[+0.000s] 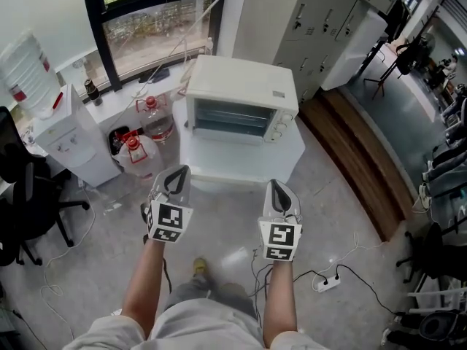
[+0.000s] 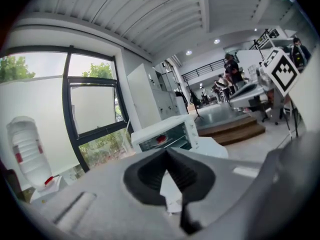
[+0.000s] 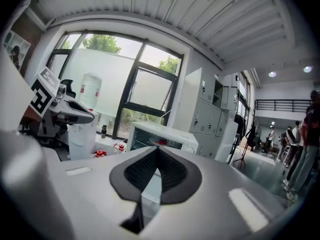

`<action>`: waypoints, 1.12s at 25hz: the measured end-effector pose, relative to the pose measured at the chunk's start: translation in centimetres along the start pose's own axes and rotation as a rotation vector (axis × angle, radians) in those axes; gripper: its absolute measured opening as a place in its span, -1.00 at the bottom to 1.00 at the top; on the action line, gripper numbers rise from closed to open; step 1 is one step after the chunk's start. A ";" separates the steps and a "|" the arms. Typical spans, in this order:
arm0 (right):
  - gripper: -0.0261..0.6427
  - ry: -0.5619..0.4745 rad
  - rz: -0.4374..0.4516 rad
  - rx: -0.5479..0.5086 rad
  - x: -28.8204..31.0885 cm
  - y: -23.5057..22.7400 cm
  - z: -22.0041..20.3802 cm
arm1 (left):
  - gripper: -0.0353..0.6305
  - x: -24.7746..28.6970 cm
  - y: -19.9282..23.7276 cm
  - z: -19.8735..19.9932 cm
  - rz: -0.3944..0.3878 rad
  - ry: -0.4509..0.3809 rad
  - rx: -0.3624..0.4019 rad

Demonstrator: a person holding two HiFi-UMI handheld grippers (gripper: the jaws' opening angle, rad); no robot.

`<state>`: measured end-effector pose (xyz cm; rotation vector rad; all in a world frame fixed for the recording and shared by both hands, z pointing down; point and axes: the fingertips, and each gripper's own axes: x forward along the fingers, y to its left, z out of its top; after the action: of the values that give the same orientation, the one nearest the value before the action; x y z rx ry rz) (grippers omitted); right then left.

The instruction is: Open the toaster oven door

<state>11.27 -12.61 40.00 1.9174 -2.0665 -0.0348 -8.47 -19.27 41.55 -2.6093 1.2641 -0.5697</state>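
Step in hand: judging from the layout, the reach toward the toaster oven (image 1: 241,104) is only beginning; no contact is being made with it yet.
Toaster oven: it is sitting on a low white surface (image 1: 292,157) at the far centre of the head view, its front facing the person.
Door: the glass door (image 1: 232,120) is standing shut and upright, with the control knobs (image 1: 282,127) just to its right.
Left hand-held gripper: the left hand-held gripper (image 1: 178,172) is being held near the person on the left, well apart from the oven, with its jaws pressed together and nothing between them.
Right hand-held gripper: the right hand-held gripper (image 1: 276,186) is hovering level with it on the right, jaws likewise meeting at the tips and carrying nothing.
Aim: both gripper views are looking along the closed jaws at the oven front, so both tools are pointing roughly at the door.
Handle: it is not showing clearly from here; it is probably running along the door's top edge.
Next move: it is calling for one hand-held gripper to travel far toward the door's top edge, spread its jaws, take the handle and swing the door down toward the near side.
Watching out for: the water bottles (image 1: 143,152) are crowding the floor left of the surface, so a central approach is looking safer.
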 end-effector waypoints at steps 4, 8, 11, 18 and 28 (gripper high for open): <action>-0.92 -0.016 -0.033 0.021 -1.2 -0.2 1.3 | -0.90 -1.5 1.1 0.6 0.003 -0.016 -0.046; -0.92 -0.018 -0.042 0.036 -1.8 -0.1 1.9 | -0.90 -2.2 1.6 1.0 -0.003 -0.026 -0.064; -0.92 -0.018 -0.047 0.033 -2.0 0.0 2.4 | -0.90 -2.6 2.1 1.6 0.003 -0.034 -0.066; -0.92 -0.026 -0.051 0.047 -2.1 -0.8 3.0 | -0.90 -3.0 2.9 2.5 0.025 -0.047 -0.089; -0.91 -0.042 -0.017 0.052 -2.2 -1.8 3.0 | -0.90 -2.6 2.6 4.0 0.048 -0.060 -0.094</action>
<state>12.39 -11.23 36.29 1.9811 -2.0976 -0.0260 -10.15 -18.81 36.36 -2.6416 1.3617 -0.4312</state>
